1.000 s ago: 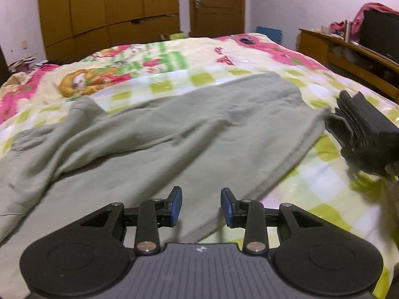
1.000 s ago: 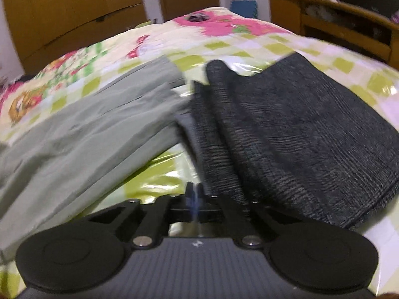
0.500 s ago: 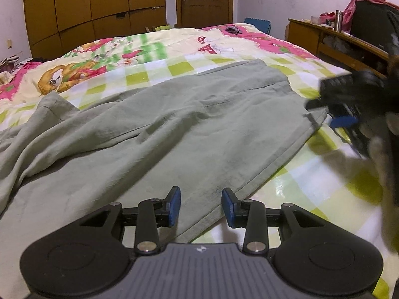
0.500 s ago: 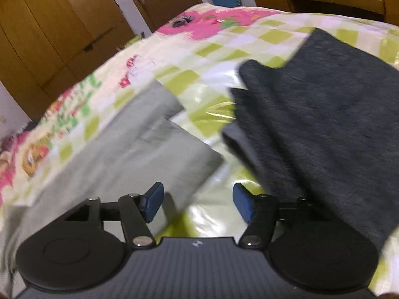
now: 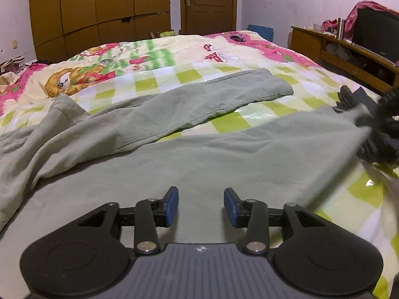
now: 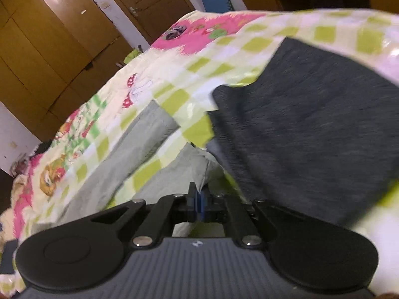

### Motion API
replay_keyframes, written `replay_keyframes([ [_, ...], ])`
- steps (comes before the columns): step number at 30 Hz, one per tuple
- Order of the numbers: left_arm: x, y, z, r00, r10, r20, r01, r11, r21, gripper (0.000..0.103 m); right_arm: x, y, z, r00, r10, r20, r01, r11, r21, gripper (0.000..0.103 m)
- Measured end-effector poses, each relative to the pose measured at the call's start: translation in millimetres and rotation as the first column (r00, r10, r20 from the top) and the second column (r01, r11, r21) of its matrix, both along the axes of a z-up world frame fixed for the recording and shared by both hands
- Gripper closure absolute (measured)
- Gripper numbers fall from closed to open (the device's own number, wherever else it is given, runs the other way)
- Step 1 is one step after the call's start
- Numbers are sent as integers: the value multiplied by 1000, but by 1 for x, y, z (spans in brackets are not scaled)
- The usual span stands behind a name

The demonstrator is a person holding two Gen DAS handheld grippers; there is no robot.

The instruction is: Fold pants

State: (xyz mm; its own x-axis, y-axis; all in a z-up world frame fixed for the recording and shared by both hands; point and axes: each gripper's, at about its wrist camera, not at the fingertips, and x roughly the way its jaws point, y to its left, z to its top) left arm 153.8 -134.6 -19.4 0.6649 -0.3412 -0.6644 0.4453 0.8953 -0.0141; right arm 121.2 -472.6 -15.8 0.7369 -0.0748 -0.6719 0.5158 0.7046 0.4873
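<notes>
Grey-green pants (image 5: 199, 154) lie spread on the bed, with one leg (image 5: 224, 97) stretched toward the far right and the other leg pulled near. My left gripper (image 5: 201, 205) is open and empty, hovering just above the near leg. My right gripper (image 6: 198, 199) is shut on the hem of the near pant leg (image 6: 184, 172); it shows blurred at the right edge of the left wrist view (image 5: 385, 127).
A folded dark grey garment (image 6: 311, 129) lies on the bed right of the pants. The bed has a checked green and floral cover (image 5: 149, 57). A wooden desk (image 5: 344, 49) stands at the right, wardrobes (image 5: 99, 12) and a door behind.
My right gripper has shut on the near leg's hem and drawn it apart from the other leg. The left gripper stayed open and moved over the near leg.
</notes>
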Motion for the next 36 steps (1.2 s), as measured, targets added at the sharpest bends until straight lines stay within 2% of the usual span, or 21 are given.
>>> replay_keyframes([
  [4, -2, 4, -5, 1000, -7, -16, 7, 1000, 15, 47, -9, 1, -8, 991, -3, -130, -5, 998, -62, 98],
  [7, -7, 17, 1, 1000, -6, 19, 6, 999, 33, 46, -14, 8, 0, 990, 3, -143, -18, 994, -105, 96],
  [8, -7, 24, 4, 999, -1, 32, 0, 999, 35, 45, -17, 13, 8, 991, -2, -135, -18, 988, -152, 94],
  [9, -6, 34, 8, 999, 8, 45, -10, 999, 38, 45, -19, 18, 15, 991, -16, -134, -12, 979, -203, 85],
  [11, 0, 56, 15, 996, 43, 72, -47, 998, 48, 44, -22, 30, 30, 992, -29, -125, -12, 948, -319, 74],
  [14, 16, 96, 26, 988, 115, 101, -120, 992, 44, 43, -13, 58, 48, 994, 55, -96, -92, 896, -435, 74],
  [17, 35, 136, 36, 973, 181, 144, -191, 980, 60, 41, 23, 93, 52, 965, 245, -92, -261, 872, -414, 71],
  [19, 48, 158, 39, 963, 202, 182, -220, 971, 89, 38, 59, 121, 47, 914, 390, -109, -401, 834, -379, 71],
  [21, 65, 179, 40, 956, 201, 216, -233, 963, 138, 36, 98, 156, 42, 842, 528, -110, -528, 766, -367, 71],
  [23, 89, 200, 40, 960, 173, 221, -217, 956, 196, 36, 139, 194, 37, 735, 665, -133, -655, 645, -394, 70],
  [26, 125, 223, 38, 976, 111, 186, -159, 950, 269, 34, 199, 248, 31, 575, 795, -191, -780, 464, -419, 65],
  [28, 150, 234, 37, 988, 66, 140, -107, 948, 301, 34, 231, 272, 30, 495, 839, -226, -825, 374, -423, 60],
  [31, 185, 244, 32, 996, 9, 91, -40, 936, 351, 33, 268, 301, 26, 409, 870, -275, -855, 260, -449, 55],
  [34, 208, 253, 29, 999, -17, 49, -3, 926, 378, 33, 295, 317, 18, 318, 887, -334, -891, 159, -426, 51],
  [36, 223, 258, 29, 999, -36, 22, 25, 922, 385, 33, 305, 327, 11, 272, 882, -385, -901, 93, -423, 49],
])
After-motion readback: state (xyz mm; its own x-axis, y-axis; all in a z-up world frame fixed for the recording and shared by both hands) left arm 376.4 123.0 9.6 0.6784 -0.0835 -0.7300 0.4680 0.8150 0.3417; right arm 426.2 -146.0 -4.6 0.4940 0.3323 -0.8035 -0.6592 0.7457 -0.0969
